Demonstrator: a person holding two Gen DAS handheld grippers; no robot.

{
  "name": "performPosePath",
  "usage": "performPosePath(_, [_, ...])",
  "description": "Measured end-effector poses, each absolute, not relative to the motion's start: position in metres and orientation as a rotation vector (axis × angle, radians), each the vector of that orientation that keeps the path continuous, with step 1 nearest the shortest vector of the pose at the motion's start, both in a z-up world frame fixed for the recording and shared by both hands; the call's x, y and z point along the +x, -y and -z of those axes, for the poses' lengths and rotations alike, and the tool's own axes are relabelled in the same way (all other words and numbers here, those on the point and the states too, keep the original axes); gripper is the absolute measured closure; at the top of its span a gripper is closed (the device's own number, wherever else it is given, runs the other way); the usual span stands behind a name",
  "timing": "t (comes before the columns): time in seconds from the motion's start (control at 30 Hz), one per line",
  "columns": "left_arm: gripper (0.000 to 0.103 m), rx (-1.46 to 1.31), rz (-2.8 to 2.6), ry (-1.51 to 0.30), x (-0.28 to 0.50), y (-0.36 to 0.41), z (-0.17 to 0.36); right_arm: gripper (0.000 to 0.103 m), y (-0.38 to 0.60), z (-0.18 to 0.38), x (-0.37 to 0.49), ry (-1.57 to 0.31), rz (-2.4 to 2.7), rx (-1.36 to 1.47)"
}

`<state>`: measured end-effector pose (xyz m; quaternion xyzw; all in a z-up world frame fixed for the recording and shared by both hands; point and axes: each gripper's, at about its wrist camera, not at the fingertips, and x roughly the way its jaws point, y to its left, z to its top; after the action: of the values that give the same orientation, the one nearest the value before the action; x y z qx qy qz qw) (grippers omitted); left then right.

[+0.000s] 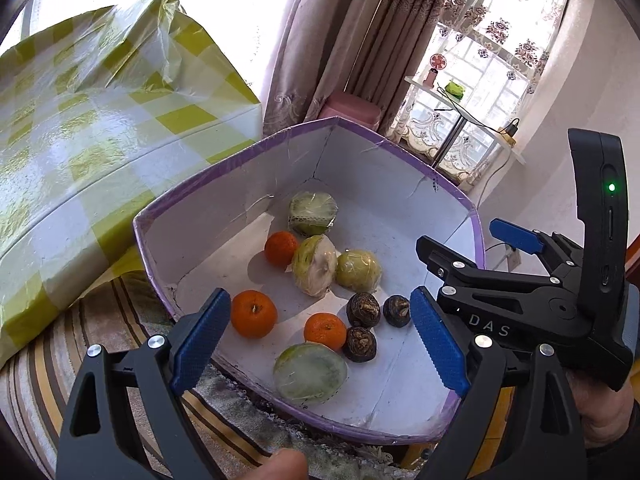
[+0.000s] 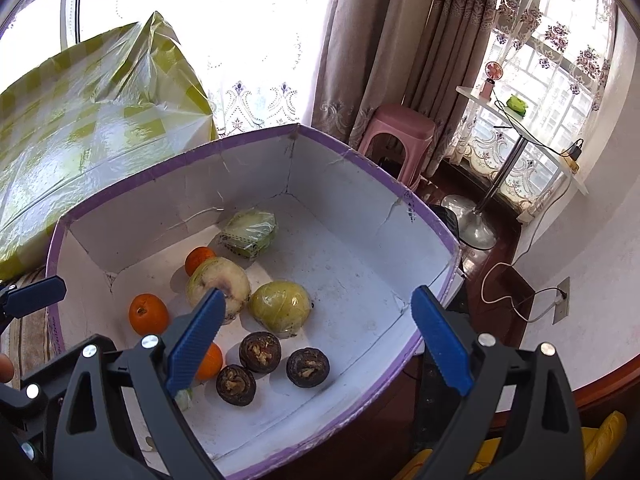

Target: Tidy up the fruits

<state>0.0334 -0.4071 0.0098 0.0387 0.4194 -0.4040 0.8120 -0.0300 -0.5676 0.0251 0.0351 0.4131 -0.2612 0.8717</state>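
A white cardboard box with a purple rim (image 1: 400,152) (image 2: 248,140) holds the fruit. Inside lie three oranges (image 1: 253,313) (image 2: 148,313), several plastic-wrapped green fruits (image 1: 310,373) (image 2: 280,307) and three dark brown round fruits (image 1: 363,310) (image 2: 260,351). My left gripper (image 1: 320,340) is open and empty, hovering over the box's near edge. My right gripper (image 2: 316,340) is open and empty above the box's near right side; it also shows in the left wrist view (image 1: 468,246), to the right of the box.
A table with a yellow-and-white checked plastic cover (image 1: 100,128) (image 2: 80,120) stands left of the box. The box rests on a striped cloth (image 1: 60,360). Curtains, a pink stool (image 2: 400,132) and a small white side table (image 2: 520,120) stand behind.
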Motion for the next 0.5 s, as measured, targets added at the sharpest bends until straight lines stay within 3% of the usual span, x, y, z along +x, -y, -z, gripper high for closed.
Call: performPosePath(0.5, [0.016,0.053,0.853,-0.902,0.038,0.4001,-0.0092,0.009,0.5666,-0.0218,-0.0276,-0.874,0.546,0.063])
